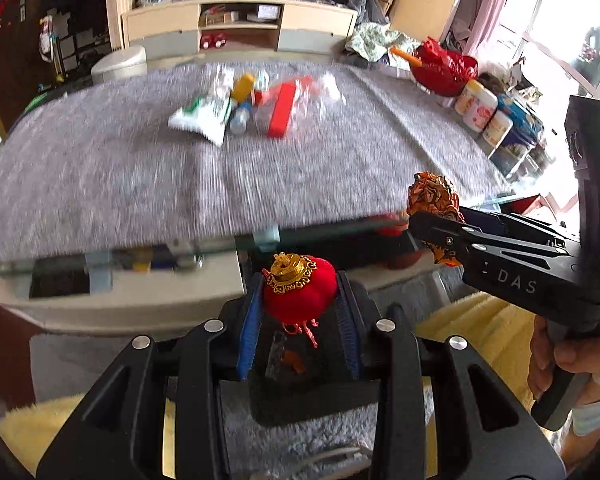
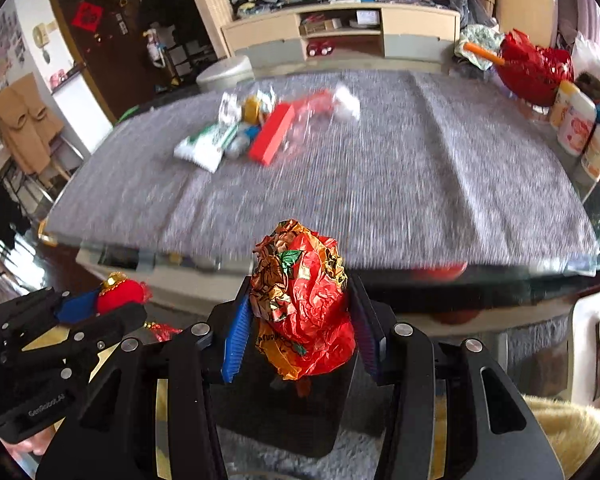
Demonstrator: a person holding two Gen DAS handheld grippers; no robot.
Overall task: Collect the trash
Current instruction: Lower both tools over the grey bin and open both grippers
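A cream media cabinet [image 2: 340, 36] lines the far wall; lidded canisters [image 2: 578, 130] crowd the grey-clothed surface [image 2: 420, 200].

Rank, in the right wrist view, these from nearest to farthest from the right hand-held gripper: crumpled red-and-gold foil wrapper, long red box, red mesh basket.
1. Crumpled red-and-gold foil wrapper: clamped in the right hand-held gripper.
2. Long red box: mid-table on the grey cloth, slightly left.
3. Red mesh basket: far right table corner.

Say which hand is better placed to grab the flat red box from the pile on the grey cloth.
Neither: the left gripper grips a red velvet lantern ornament, the right gripper a crumpled red-gold foil wrapper. The flat red box lies far off.
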